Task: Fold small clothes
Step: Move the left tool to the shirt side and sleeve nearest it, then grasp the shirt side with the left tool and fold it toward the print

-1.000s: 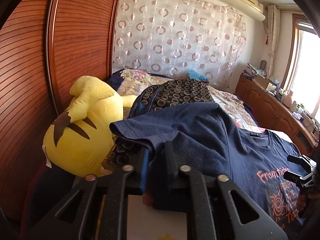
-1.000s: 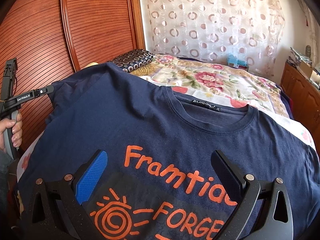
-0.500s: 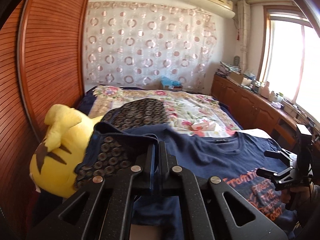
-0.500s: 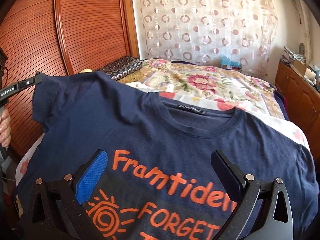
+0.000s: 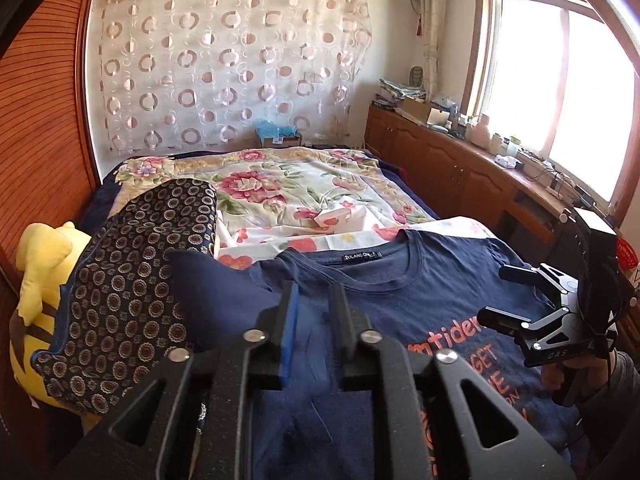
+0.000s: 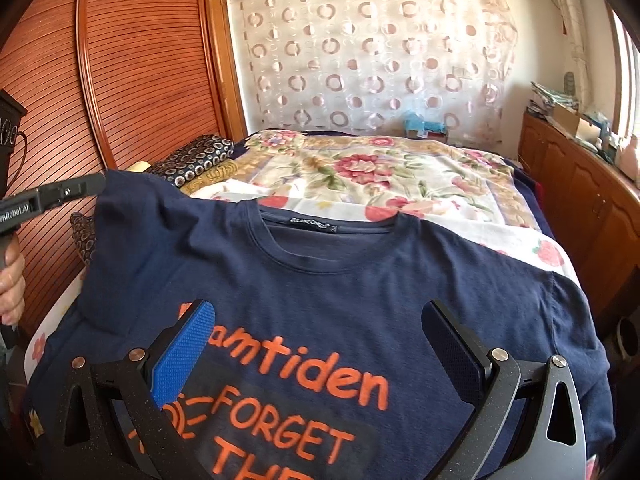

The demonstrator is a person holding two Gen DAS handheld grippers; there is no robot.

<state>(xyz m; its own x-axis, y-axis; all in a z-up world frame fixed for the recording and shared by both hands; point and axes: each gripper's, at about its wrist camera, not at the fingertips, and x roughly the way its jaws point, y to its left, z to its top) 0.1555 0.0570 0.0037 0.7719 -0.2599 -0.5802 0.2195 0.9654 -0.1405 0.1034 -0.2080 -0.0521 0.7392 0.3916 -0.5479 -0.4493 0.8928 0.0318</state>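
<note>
A navy T-shirt point(image 6: 360, 280) with orange lettering lies face up on the bed, collar toward the far end; it also shows in the left wrist view point(image 5: 420, 292). My left gripper point(image 5: 316, 312) is shut on the T-shirt's left sleeve, with cloth bunched between the fingers. In the right wrist view its fingertips point(image 6: 86, 186) hold the sleeve edge lifted and drawn over the shirt's left side. My right gripper point(image 6: 320, 332) is open and empty, hovering over the chest print. It shows at the right of the left wrist view point(image 5: 516, 300).
A floral bedspread point(image 6: 380, 176) covers the bed. A dark patterned pillow point(image 5: 132, 280) and a yellow plush toy point(image 5: 36, 280) lie at the bed's left side. A wooden wardrobe point(image 6: 140, 80) stands left, a wooden cabinet point(image 5: 460, 172) right.
My left gripper has carried the sleeve rightward and down, over the shirt. The right gripper stayed open over the print and shifted only slightly.
</note>
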